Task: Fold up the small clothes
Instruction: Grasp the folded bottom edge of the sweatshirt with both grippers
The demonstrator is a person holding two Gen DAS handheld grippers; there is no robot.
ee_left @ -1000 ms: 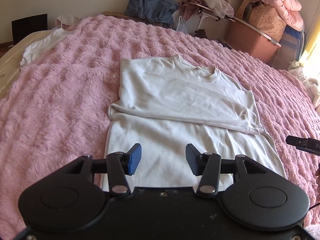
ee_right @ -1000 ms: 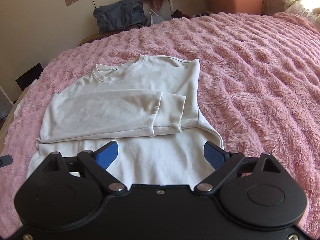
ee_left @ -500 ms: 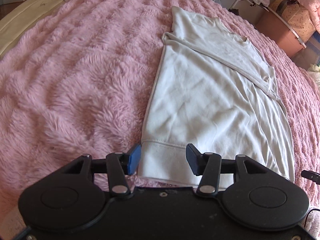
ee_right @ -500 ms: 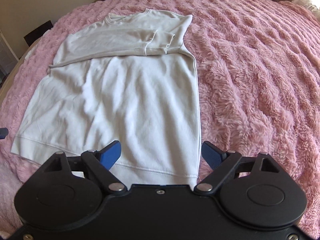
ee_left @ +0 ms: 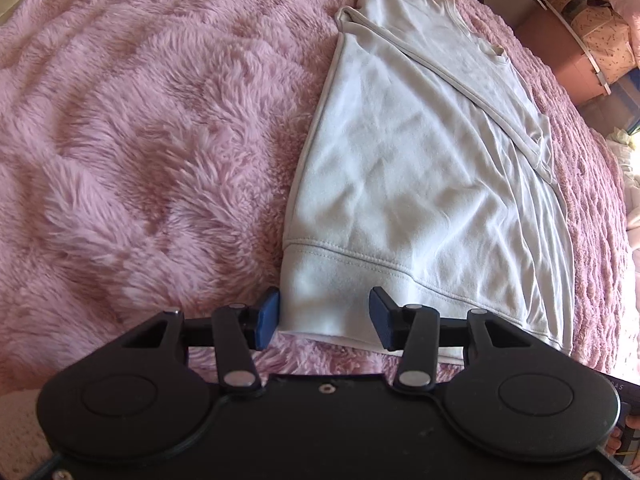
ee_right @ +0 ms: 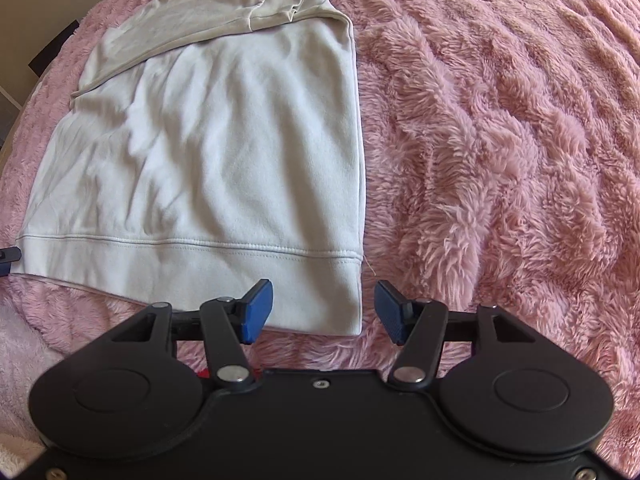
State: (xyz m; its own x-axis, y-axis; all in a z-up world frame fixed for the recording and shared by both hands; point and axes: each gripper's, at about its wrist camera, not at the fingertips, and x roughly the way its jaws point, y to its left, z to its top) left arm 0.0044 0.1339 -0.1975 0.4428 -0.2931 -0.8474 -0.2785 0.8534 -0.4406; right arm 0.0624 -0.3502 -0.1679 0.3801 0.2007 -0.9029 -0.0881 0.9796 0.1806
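Garment: a pale grey-white cotton sweatshirt (ee_left: pixel 420 184) lies flat on a fluffy pink long-pile bed blanket (ee_left: pixel 140 140), filling the centre and upper right of the left wrist frame, with its sleeves folded across the chest.
Hem: a wide ribbed band with twin stitch lines (ee_right: pixel 192 264), running across the middle of the right wrist frame.
Left hand-held gripper (ee_left: pixel 324 318): spread open, blue pads on either side of the hem's left corner, low centre of frame.
Right hand-held gripper (ee_right: pixel 324 312): also open, straddling the hem's right corner; one pad over cloth, the other over pile.
Only in the left view: a terracotta plastic storage box (ee_left: pixel 560 56) and a floral pink bundle (ee_left: pixel 604 36), upper right.
Only in the right view: the folded sleeve cuff (ee_right: pixel 280 4), crumpled, at the top.
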